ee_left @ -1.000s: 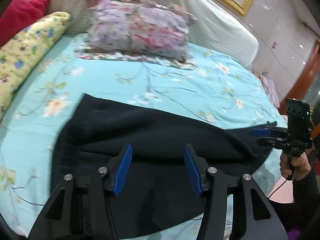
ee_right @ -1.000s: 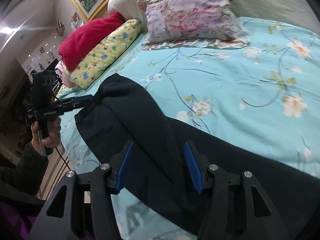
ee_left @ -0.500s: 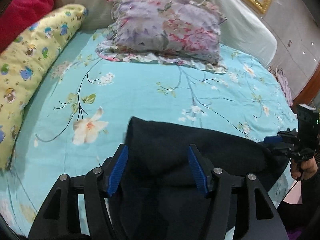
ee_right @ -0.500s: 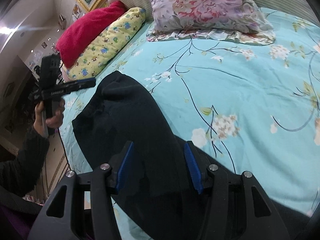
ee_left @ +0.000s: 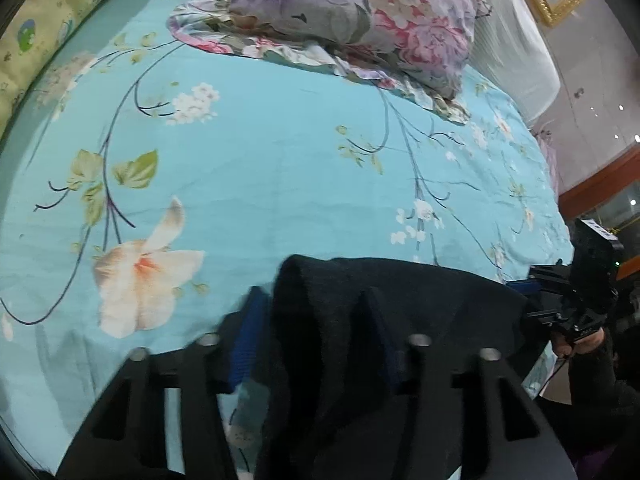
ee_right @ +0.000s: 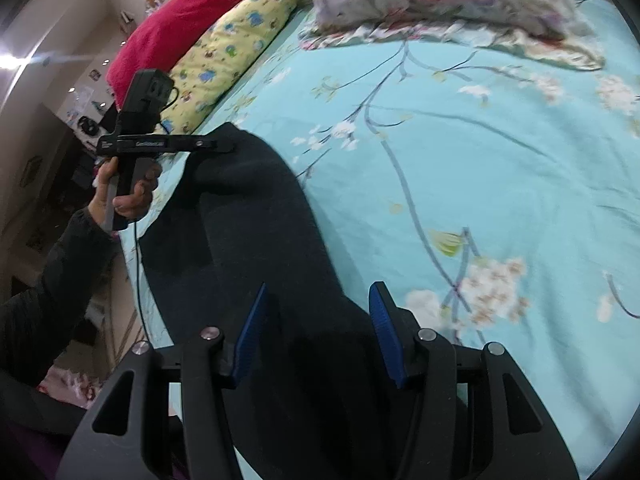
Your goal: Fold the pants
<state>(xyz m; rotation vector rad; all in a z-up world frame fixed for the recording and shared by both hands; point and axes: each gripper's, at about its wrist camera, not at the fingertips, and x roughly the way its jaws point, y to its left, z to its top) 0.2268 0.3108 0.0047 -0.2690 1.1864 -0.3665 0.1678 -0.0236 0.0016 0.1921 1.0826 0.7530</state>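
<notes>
Both grippers, left (ee_left: 312, 340) and right (ee_right: 316, 328), hold the pants (ee_right: 256, 216) edge. Advise carrying both ends level across the bed (ee_right: 480, 160) for a square fold.

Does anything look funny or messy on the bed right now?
Only the black pants. They are bunched into a lumpy ridge near the bed's edge, not flat, and one end hangs lifted from the left tongs. The flowery pillow lies neatly, and nothing looks spilled or torn.

Left tongs (ee_left: 316, 332) carried farther up the bed, black pants (ee_right: 276, 248) lifted higher, folded edge nearer the pillow (ee_left: 352, 12)
</notes>
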